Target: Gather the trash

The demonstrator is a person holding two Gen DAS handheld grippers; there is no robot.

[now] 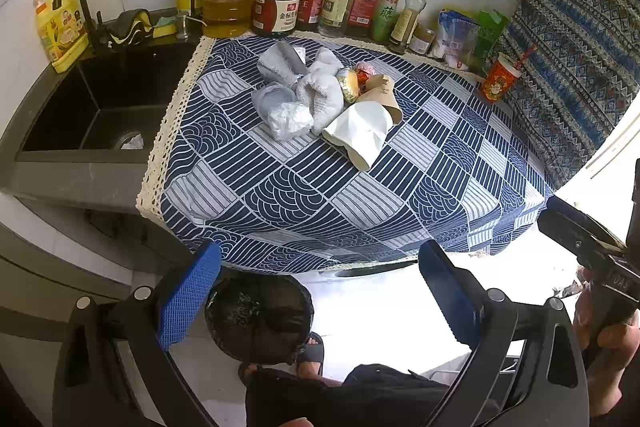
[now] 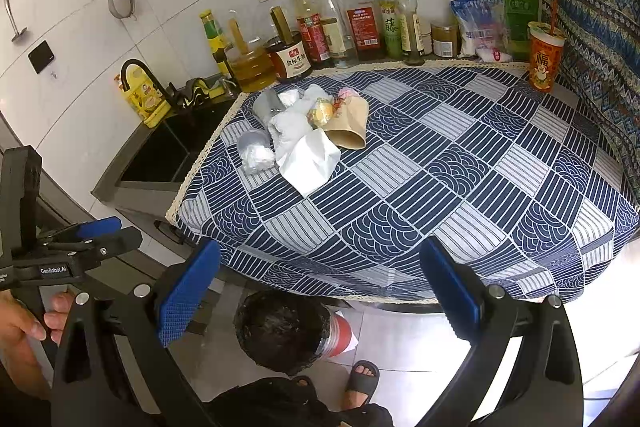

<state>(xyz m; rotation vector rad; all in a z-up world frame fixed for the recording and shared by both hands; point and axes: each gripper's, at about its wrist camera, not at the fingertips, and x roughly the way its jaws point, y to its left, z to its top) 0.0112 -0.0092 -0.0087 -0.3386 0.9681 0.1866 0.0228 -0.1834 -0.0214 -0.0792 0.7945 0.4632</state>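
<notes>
Trash heap [image 1: 324, 99]: crumpled white tissues, clear plastic wrap, brown paper cup, white paper bag [image 1: 360, 135], mid-counter on blue patterned tablecloth [image 1: 440, 163]. Likely light, soft, crushable; pinch by folds. Left gripper [image 1: 320, 291], right gripper [image 2: 320, 291]: fingers wide, empty. Black-lined bin [image 2: 282, 331] below.

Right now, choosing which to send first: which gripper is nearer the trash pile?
Left. Left gripper faces the trash pile squarely; right gripper stands farther off to its right.
</notes>
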